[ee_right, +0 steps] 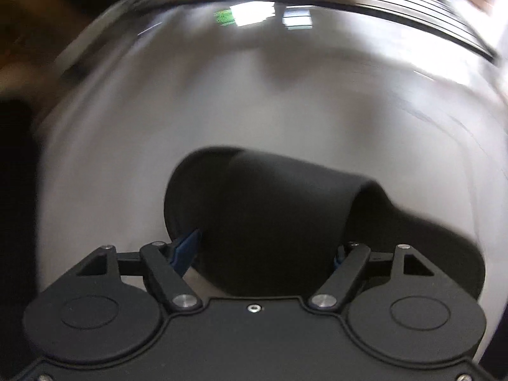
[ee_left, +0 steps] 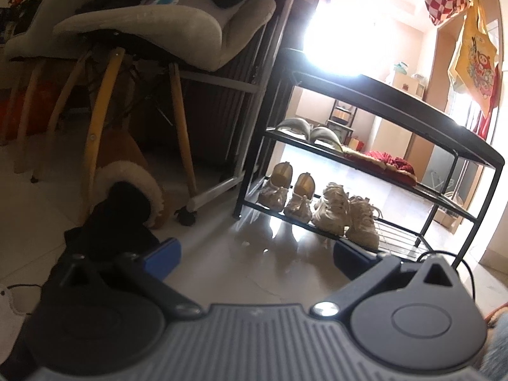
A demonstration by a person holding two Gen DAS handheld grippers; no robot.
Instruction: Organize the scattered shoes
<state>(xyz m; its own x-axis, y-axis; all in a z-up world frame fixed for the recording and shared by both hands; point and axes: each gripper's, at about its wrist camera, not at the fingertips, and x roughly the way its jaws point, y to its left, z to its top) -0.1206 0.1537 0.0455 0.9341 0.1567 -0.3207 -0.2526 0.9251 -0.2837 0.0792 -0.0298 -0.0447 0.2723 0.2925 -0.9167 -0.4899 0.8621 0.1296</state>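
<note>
In the left wrist view a black shoe rack (ee_left: pixel 444 133) stands ahead. Its bottom shelf holds a pair of beige flats (ee_left: pixel 285 193) and a pair of cream sneakers (ee_left: pixel 346 219). Grey slippers (ee_left: pixel 304 128) and red slippers (ee_left: pixel 384 162) lie on the middle shelf. My left gripper (ee_left: pixel 254 254) is open and empty above the floor. A black object (ee_left: pixel 111 222) lies by its left finger. In the blurred right wrist view my right gripper (ee_right: pixel 266 250) grips a black shoe (ee_right: pixel 273 219) above the white floor.
A chair (ee_left: pixel 133 57) with wooden legs, piled with a grey cushion and clothes, stands to the left. A brown fleece-lined boot (ee_left: pixel 136 184) lies under it. A white wheeled frame (ee_left: pixel 222 187) stands beside the rack. Bags (ee_left: pixel 473 54) hang at upper right.
</note>
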